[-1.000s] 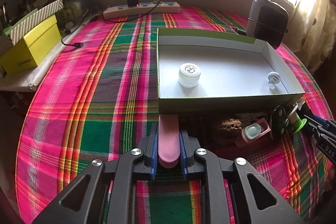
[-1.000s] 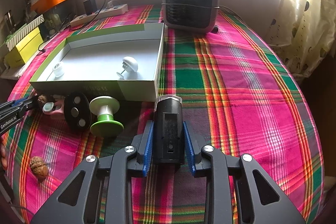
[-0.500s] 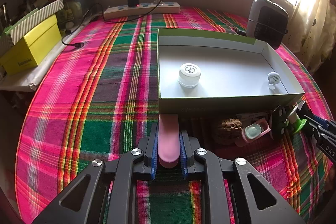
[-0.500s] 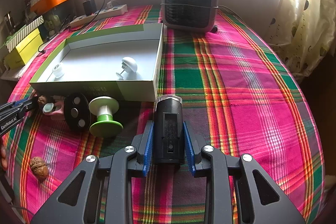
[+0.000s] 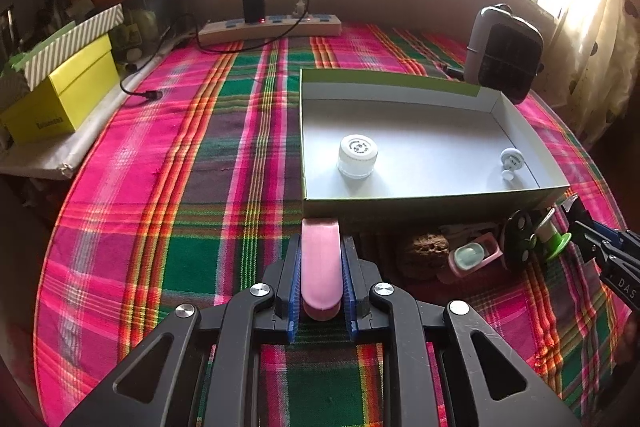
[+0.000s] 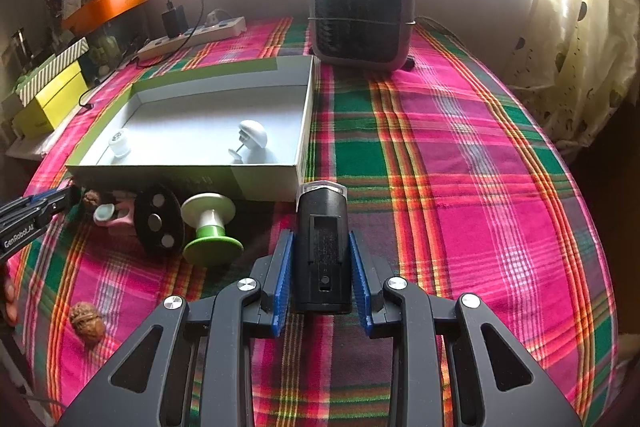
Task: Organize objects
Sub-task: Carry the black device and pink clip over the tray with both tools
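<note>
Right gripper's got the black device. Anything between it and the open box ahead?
Only the box's own near wall. The black device, clamped in the right gripper, sits just short of the box's near right corner, so it must be lifted over that wall. The green spool lies off to the left, out of the path.

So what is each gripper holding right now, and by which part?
Left gripper: the pink oblong piece, jaws shut on the long sides of its near half. Right gripper: the black block, pinched across its sides, lower half.
</note>
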A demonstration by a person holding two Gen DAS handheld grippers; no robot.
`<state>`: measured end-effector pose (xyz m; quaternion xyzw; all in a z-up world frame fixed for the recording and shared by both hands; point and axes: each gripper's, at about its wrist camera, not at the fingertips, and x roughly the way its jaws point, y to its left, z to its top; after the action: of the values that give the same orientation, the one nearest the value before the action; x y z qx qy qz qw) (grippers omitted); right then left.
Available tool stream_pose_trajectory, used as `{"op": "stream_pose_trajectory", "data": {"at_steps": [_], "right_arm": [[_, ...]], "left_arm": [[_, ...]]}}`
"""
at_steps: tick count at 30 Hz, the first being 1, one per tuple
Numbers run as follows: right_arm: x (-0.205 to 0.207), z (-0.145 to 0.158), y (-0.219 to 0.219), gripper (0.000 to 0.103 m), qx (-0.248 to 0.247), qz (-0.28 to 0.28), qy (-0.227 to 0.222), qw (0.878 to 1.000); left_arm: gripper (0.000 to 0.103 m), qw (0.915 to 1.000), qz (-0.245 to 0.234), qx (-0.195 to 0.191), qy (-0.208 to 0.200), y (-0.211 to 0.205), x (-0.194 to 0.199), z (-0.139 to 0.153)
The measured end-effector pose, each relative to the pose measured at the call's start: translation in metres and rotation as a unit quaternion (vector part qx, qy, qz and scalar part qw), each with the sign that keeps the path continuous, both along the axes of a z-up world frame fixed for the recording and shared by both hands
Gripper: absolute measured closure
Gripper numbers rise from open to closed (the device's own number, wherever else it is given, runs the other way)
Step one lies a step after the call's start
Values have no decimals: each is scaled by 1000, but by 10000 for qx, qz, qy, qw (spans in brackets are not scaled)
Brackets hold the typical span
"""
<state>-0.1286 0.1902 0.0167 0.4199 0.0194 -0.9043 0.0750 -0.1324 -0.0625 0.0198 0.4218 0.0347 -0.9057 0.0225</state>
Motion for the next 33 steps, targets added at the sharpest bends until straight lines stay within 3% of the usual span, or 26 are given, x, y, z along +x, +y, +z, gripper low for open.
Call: {"op": "stream_pose_trajectory", "data": {"at_steps": [17,33], "right_arm": [[-5,32,-7,74,-69,216,250,9994],[-57,43,-40,74,-252,705,126,9971]], "left_arm": [[87,9992,-290,90,275,8,-7,32],[87,9979,-589,163,215,16,-56,38]]}}
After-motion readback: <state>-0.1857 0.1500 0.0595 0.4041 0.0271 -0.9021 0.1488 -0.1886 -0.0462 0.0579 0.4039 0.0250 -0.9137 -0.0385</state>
